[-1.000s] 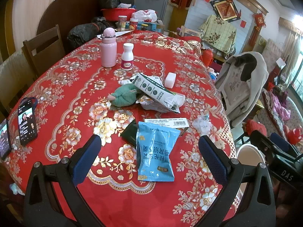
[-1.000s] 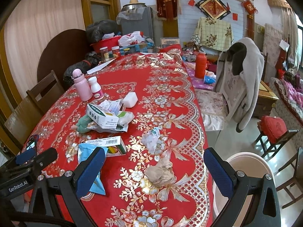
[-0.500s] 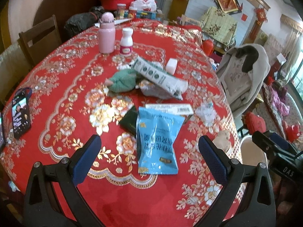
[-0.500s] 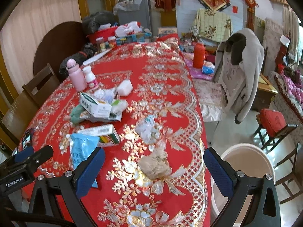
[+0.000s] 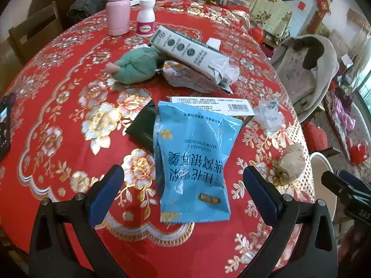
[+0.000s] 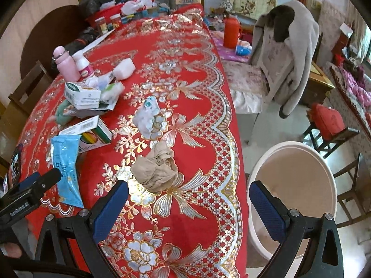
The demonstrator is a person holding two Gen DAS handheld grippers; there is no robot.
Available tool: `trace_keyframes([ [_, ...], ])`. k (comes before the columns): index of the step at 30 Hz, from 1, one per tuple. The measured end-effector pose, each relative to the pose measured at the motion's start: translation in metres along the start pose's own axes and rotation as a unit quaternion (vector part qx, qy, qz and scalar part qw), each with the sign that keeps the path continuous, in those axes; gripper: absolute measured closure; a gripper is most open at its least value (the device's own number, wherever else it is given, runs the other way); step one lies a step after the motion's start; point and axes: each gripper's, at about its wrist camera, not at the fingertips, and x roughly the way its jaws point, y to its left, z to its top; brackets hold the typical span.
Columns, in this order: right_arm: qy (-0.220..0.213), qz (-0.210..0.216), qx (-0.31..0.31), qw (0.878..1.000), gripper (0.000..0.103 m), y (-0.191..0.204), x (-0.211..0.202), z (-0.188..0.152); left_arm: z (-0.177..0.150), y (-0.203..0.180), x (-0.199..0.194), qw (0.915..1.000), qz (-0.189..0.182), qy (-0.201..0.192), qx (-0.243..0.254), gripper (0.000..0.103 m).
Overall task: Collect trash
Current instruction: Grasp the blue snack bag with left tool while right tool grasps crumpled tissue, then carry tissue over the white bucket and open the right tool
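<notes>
Red gold-flowered tablecloth (image 5: 69, 88), blue snack bag (image 5: 192, 162), pink bottle (image 5: 117, 11), beige bin (image 6: 299, 169)

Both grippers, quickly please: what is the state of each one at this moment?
Left gripper: open, holding nothing, above the blue plastic snack bag.
Right gripper: open, holding nothing, near the crumpled brown paper ball.

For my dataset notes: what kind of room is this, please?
Probably a home dining or living room: a large table under a red floral tablecloth, a chair with a grey coat draped over it, and a wooden chair.
</notes>
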Motion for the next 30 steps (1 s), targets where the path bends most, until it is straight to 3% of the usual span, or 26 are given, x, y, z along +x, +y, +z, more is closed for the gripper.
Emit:
trace_keyframes([
  [4, 0.015, 0.013, -0.005, 1.0, 0.0, 0.003, 0.013, -0.002, 0.003, -0.003, 0.013, 0.9998, -0.007, 0.016, 0.011, 0.005],
  [8, 0.023, 0.034, 0.0, 0.999, 0.002, 0.011, 0.027, -0.002, 0.006, -0.006, 0.023, 0.9988, -0.013, 0.036, 0.03, 0.024],
  [10, 0.026, 0.038, -0.005, 0.999, 0.008, 0.016, 0.034, 0.001, 0.006, -0.006, 0.026, 0.9982, -0.016, 0.044, 0.037, 0.037],
  [14, 0.039, 0.052, -0.011, 0.998, 0.025, 0.026, 0.056, 0.007, 0.008, -0.001, 0.023, 0.9975, -0.031, 0.049, 0.04, 0.047],
  [16, 0.048, 0.062, -0.007, 0.997, 0.051, 0.029, 0.065, 0.007, 0.009, 0.003, 0.018, 0.9971, -0.039, 0.05, 0.042, 0.049],
  [21, 0.033, 0.077, 0.015, 0.996, 0.07, 0.028, 0.061, 0.006, 0.015, 0.005, -0.002, 0.9951, -0.068, 0.05, 0.052, 0.051],
  [30, -0.006, 0.068, 0.068, 0.995, 0.071, -0.008, 0.02, 0.008, 0.023, -0.056, -0.021, 0.9849, -0.105, 0.037, 0.133, 0.051],
])
